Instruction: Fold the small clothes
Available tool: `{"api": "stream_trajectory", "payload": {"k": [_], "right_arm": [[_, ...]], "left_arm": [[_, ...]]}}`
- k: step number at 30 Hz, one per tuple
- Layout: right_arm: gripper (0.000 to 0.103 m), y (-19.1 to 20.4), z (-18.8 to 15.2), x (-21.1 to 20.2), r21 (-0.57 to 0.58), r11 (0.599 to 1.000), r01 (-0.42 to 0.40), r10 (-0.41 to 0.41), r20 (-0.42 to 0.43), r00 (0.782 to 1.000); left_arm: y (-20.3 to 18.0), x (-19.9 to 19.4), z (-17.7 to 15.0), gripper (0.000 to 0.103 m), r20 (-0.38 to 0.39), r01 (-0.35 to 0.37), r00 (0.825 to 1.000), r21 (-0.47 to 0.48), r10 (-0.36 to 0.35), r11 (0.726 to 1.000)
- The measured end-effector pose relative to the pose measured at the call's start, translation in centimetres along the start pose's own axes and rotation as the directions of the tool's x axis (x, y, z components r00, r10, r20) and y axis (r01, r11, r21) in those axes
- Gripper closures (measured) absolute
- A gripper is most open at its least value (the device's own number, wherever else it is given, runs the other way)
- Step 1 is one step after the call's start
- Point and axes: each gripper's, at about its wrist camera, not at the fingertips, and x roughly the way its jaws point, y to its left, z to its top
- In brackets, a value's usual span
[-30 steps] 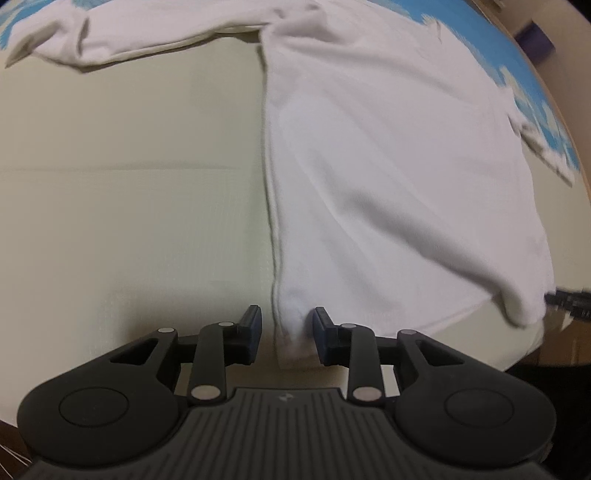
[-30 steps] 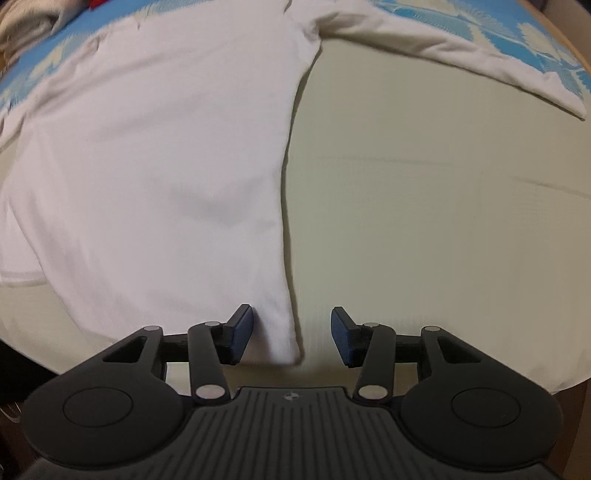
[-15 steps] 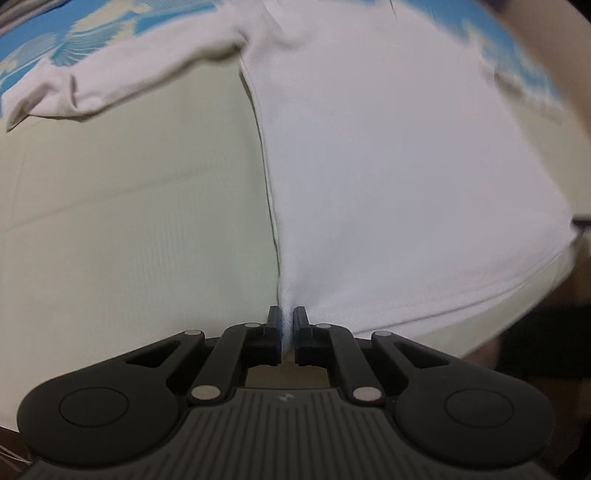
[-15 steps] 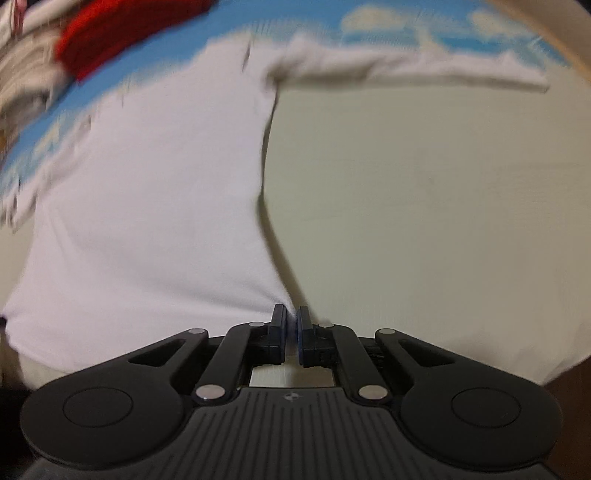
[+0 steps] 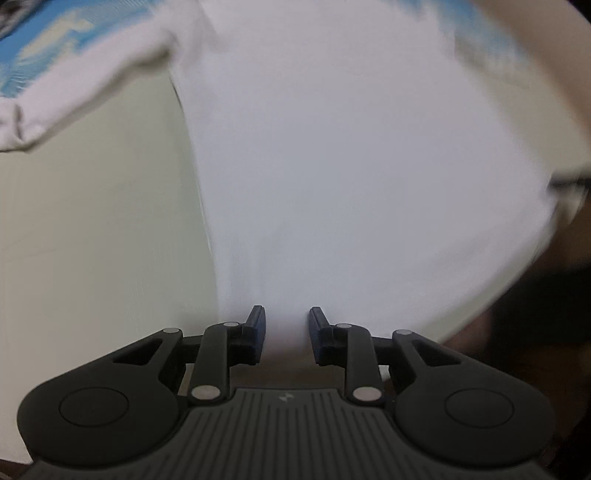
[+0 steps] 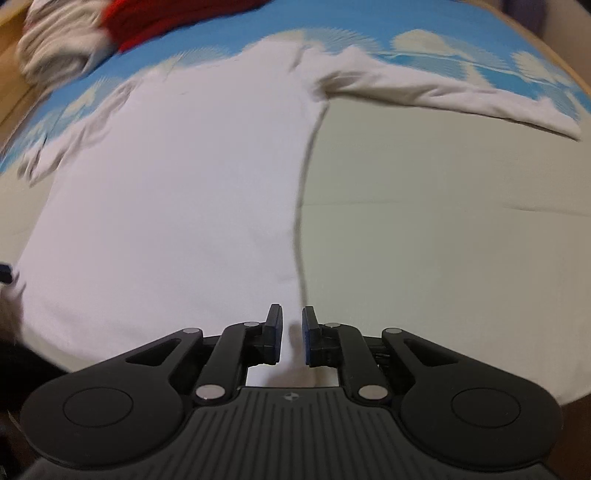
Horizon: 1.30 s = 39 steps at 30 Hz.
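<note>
Both tongs, left (image 5: 283, 334) and right (image 6: 291, 334), are opening around the white shirt (image 6: 177, 206) hem at bottom centre, so it may slip free.

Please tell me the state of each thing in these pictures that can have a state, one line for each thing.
white long-sleeved shirt: spread flat, sleeves out, hem corners between the jaws.
left gripper: jaws opening, cloth between them.
right gripper: jaws opening, narrow gap, cloth between them.
red garment: bunched at the far edge.
pale clothes pile: crumpled, blurred.
</note>
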Motion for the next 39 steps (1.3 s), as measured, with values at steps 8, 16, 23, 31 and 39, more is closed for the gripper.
{"api": "stream_trajectory", "payload": {"k": [8, 16, 23, 31, 39], "right_arm": [[0.090, 0.5, -0.2, 1.2, -0.029, 0.995, 0.091, -0.093, -0.073, 0.993], [0.087, 0.5, 0.9, -2.0, 0.037, 0.996, 0.085, -0.089, 0.117, 0.989], [0.085, 1.1, 3.4, -2.4, 0.068, 0.992, 0.104, -0.120, 0.303, 0.945], [0.060, 2.4, 6.8, -3.6, 0.159, 0.985, 0.068, -0.136, 0.470, 0.872], [0.060, 6.5, 11.1, -3.7, 0.125, 0.990, 0.058, -0.114, 0.508, 0.853]], "left_arm": [[0.4, -0.9, 0.6, 0.073, 0.012, -0.020, 1.000, 0.032, 0.020, 0.999], [3.7, -6.8, 2.7, 0.066, 0.287, 0.034, 0.958, -0.156, 0.012, 0.987], [5.2, -7.9, 4.1, 0.057, 0.408, -0.027, 0.898, -0.321, 0.164, 0.947], [5.9, -8.0, 6.9, 0.025, 0.472, -0.115, 0.825, -0.396, 0.309, 0.911], [7.8, -7.2, 9.9, 0.020, 0.487, -0.188, 0.776, -0.427, 0.401, 0.884]]}}
